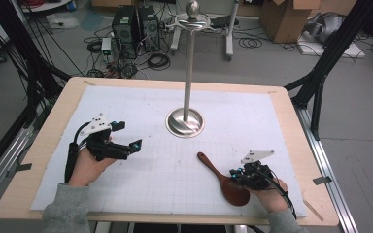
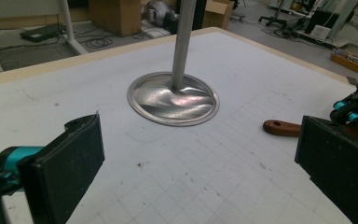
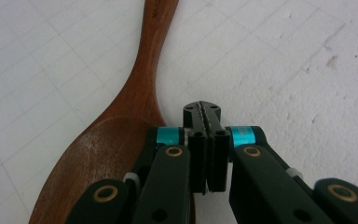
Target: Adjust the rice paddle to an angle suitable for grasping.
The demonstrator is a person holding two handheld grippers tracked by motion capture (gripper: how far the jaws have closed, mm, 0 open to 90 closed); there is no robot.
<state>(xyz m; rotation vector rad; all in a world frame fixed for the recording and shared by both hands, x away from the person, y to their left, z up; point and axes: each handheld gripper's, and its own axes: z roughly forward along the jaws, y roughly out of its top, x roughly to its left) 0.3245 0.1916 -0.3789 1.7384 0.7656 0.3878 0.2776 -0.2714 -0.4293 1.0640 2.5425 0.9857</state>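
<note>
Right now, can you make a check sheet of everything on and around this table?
Surface: wooden table under a white grid mat, with small specks.
Things: metal stand upright mid-mat; wooden spoon lying flat near the right gripper.
Clutter: nothing seen on the mat.
Grippers: left gripper held over the mat, jaws wide apart, holding nothing; right gripper with jaws pressed together, just above the spoon's bowl, not gripping it.
Cables: one trails from each gripper along the hand; loose coils on the floor.
Surroundings: computer towers, cardboard boxes, black frame legs.
</note>
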